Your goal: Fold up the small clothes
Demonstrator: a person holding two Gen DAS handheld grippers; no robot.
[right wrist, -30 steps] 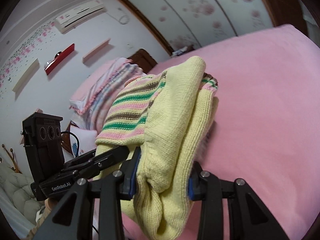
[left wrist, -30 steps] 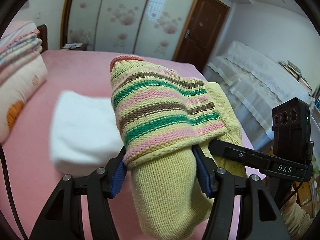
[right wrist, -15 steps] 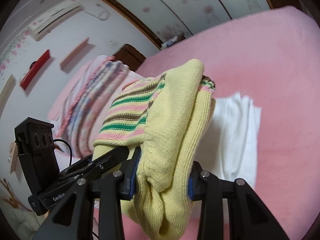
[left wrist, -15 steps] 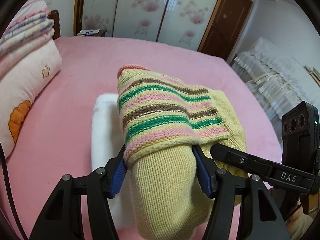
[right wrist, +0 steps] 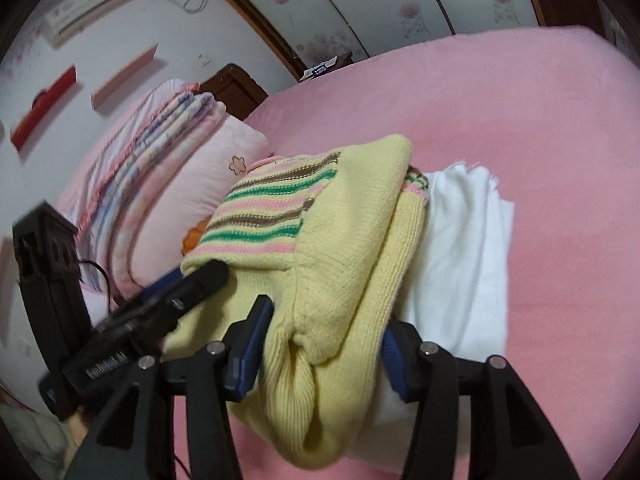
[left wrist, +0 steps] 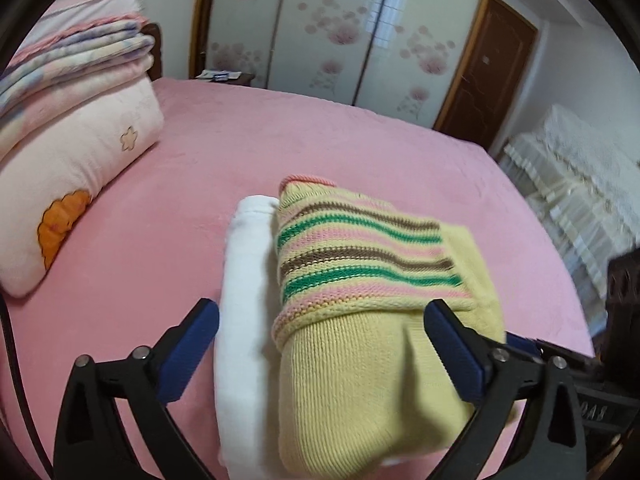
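A folded yellow knitted sweater (left wrist: 360,280) with pink, green and brown stripes lies on a folded white garment (left wrist: 244,280), which rests on the pink bed (left wrist: 280,136). My left gripper (left wrist: 322,346) has its jaws opening wide. The sweater's near end lies between them, and the left pad (left wrist: 188,348) stands clear of it. In the right wrist view the sweater (right wrist: 340,208) hangs over the white garment (right wrist: 460,248). My right gripper (right wrist: 320,352) has its jaws opening around the sweater's bunched yellow edge, the pads close beside the knit. One left finger (right wrist: 192,284) shows under the striped side.
A pink pillow (left wrist: 72,168) with an orange flower and a stack of folded blankets (left wrist: 68,60) lie at the left of the bed. Flowered wardrobe doors (left wrist: 340,32) and a brown door (left wrist: 492,64) stand behind. A white lace-covered piece of furniture (left wrist: 580,184) is on the right.
Both grippers came down and forward with the sweater, which now rests on the white garment. The left jaws have sprung wide apart, letting go. The right jaws have widened too.
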